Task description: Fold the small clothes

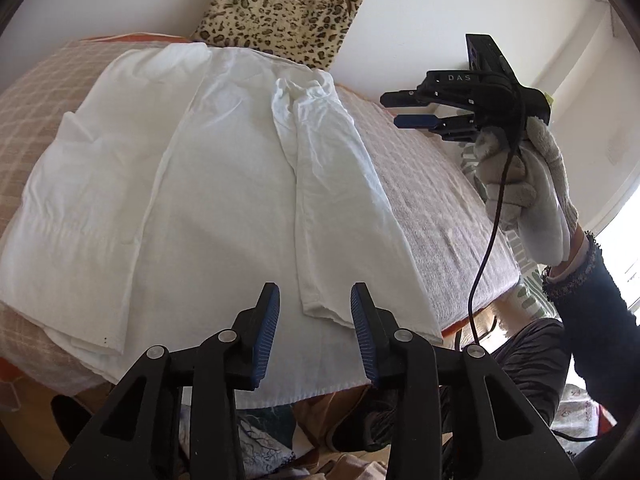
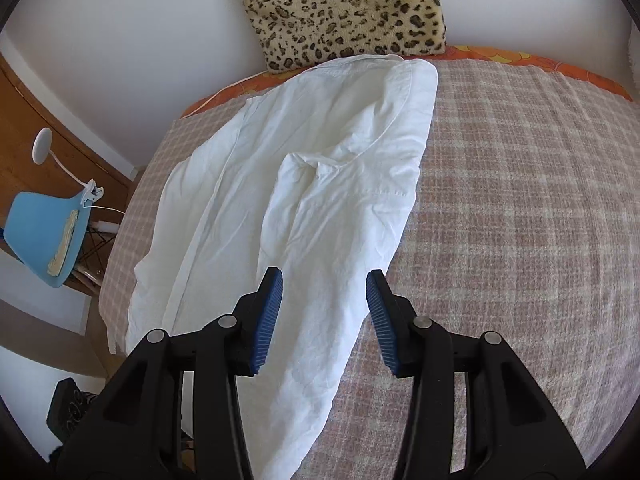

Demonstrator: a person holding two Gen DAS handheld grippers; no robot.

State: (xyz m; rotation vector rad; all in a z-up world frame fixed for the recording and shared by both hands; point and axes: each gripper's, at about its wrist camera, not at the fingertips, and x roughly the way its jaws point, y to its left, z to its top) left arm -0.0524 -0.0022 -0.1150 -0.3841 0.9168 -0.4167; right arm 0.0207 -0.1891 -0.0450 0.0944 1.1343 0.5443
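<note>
While we are looking along our left gripper (image 1: 315, 336), we are seeing its blue pads spread apart with nothing between them, hovering over the near hem of the white shirt (image 1: 208, 184). That garment is lying flat on the checked blanket (image 1: 432, 200), one sleeve (image 1: 320, 200) folded inward along the body, probably so the sides are squaring up for the next fold. Our right gripper (image 1: 404, 110), carried in a gloved hand (image 1: 524, 192), is hanging clear above the bed, jaws parted and empty. Looking next along the right gripper (image 2: 324, 320), we are finding its pads likewise spread, pinching nothing, poised over the shirt's (image 2: 320, 184) near edge. A leopard-print cushion (image 2: 344, 8) is leaning against the wall beyond the collar. We are judging that both hands are free to pick new grasp points.
</note>
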